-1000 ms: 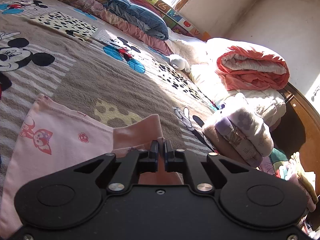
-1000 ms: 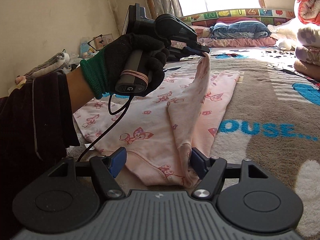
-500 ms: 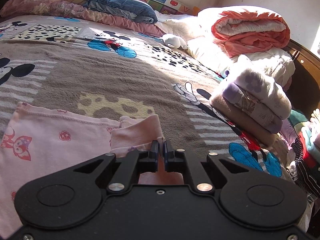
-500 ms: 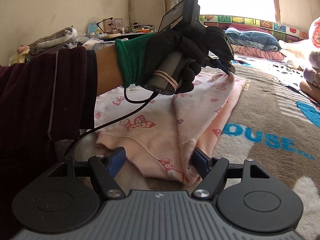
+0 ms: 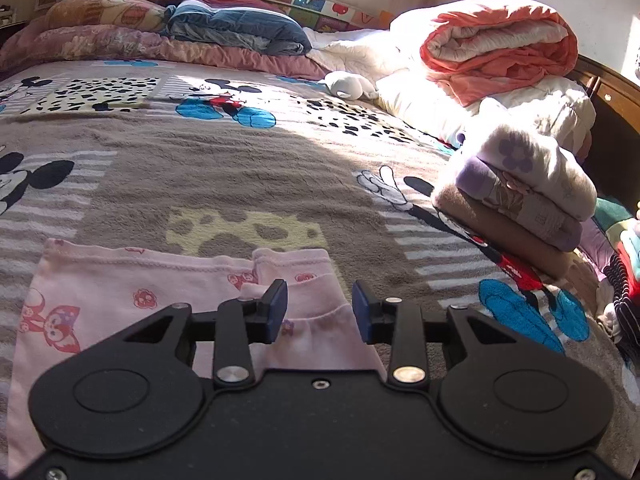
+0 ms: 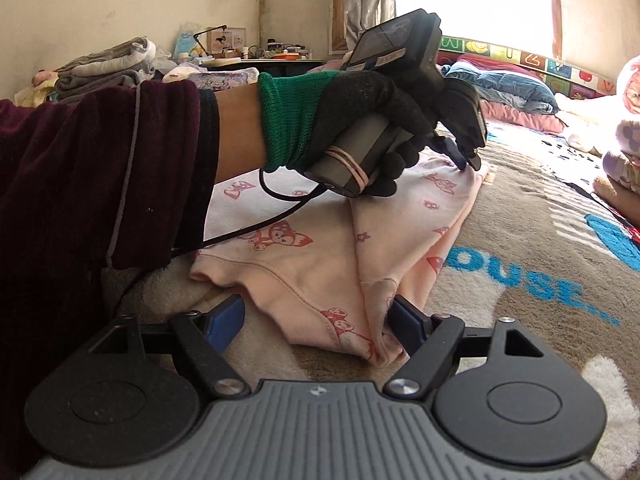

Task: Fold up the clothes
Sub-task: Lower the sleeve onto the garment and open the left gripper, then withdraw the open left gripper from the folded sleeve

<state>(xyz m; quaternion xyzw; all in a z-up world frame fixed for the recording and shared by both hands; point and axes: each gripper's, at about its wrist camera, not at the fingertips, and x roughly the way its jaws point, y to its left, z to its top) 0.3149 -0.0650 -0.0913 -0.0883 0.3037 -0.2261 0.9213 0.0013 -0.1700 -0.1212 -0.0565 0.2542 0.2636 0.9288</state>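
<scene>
Reading the scene left to right, we find the pink garment (image 5: 132, 300) flat on the blanket (image 5: 240, 184), its long axis running near to far. We see the left gripper (image 5: 320, 312) at the far end, jaws opening, a folded cuff lying loose between the pads. At the near hem we note the right gripper (image 6: 320, 320), jaws spreading wide, hem between them, unpinched. We judge each gripper stands nearest its own end.
</scene>
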